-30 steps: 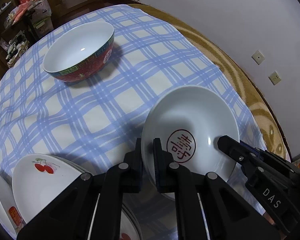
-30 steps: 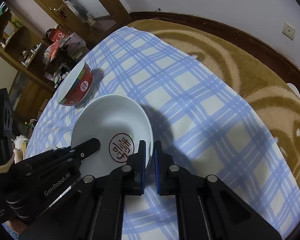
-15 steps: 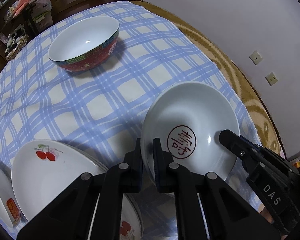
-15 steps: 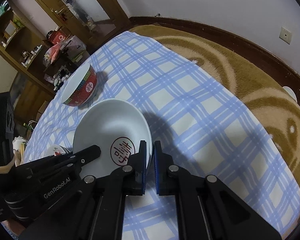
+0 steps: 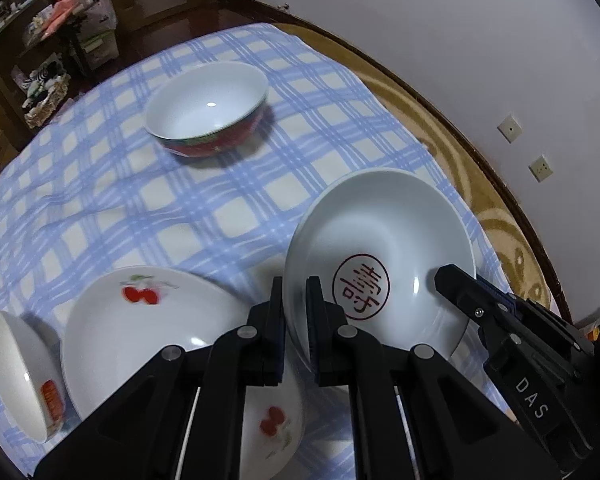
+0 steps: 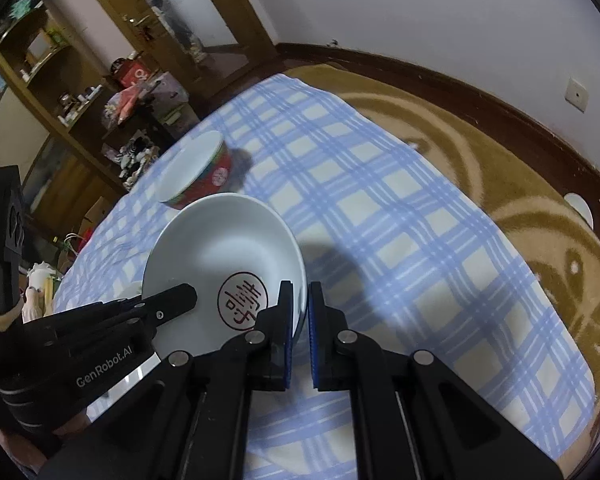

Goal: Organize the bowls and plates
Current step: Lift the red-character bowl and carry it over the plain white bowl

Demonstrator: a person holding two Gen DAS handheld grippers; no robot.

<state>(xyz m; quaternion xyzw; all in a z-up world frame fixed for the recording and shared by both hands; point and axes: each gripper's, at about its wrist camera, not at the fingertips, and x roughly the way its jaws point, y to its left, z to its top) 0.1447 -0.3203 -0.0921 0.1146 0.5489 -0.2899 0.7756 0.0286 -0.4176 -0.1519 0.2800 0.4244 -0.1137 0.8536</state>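
Observation:
A white plate with a red round emblem (image 5: 380,248) is held tilted above the table by both grippers. My left gripper (image 5: 296,312) is shut on its left rim. My right gripper (image 6: 298,316) is shut on its right rim, and the plate shows in the right wrist view (image 6: 220,256). Below on the left lies a white plate with cherries (image 5: 140,328), stacked on another cherry plate (image 5: 272,428). A small white bowl (image 5: 16,372) sits at the far left. A red-sided bowl (image 5: 208,108) stands farther back, also in the right wrist view (image 6: 196,176).
The round table has a blue checked cloth (image 5: 100,200) over a brown patterned cover (image 6: 500,168). The wall runs close behind the table's right edge. Wooden shelves with clutter (image 6: 80,92) stand beyond the far side.
Both grippers have lifted the emblem plate higher and carried it leftward over the cherry plates, which now show more fully. The red bowl looks farther off.

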